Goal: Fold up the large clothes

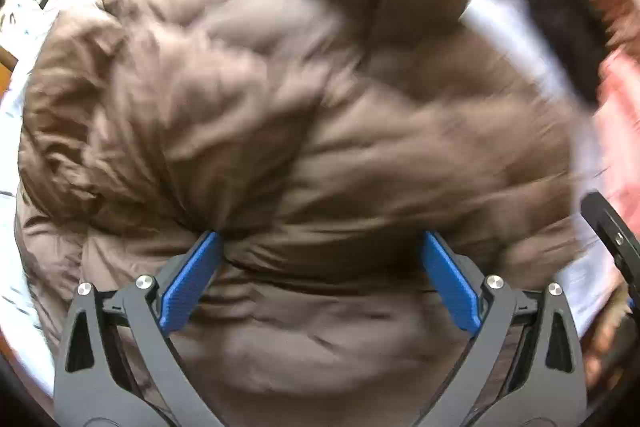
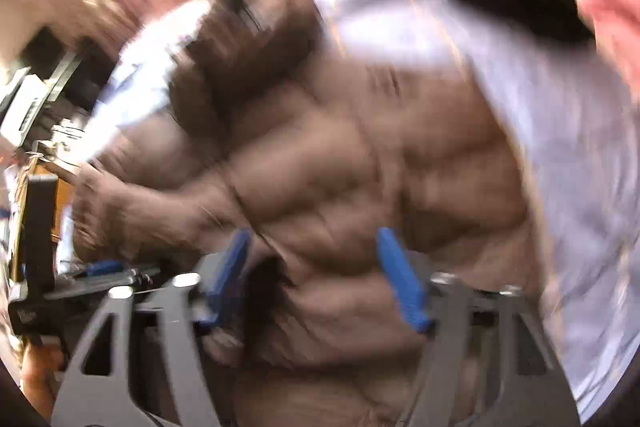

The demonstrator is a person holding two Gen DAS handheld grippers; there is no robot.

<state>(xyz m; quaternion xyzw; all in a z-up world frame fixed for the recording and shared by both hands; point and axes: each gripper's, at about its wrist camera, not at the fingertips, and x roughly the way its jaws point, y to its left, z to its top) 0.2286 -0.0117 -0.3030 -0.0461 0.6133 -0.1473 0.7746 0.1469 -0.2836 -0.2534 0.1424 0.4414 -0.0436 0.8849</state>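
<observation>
Both the left tongs [image 1: 320,247] and right tongs [image 2: 314,247] spread over the puffy brown jacket [image 1: 280,107] could pinch only slippery shell fabric, letting the bulk slide loose.

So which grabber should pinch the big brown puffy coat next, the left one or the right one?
Probably the left. The left gripper is open with the brown coat bulging between its fingers, sharp and steady. The right gripper is open over the coat too, but its view is blurry.
</observation>
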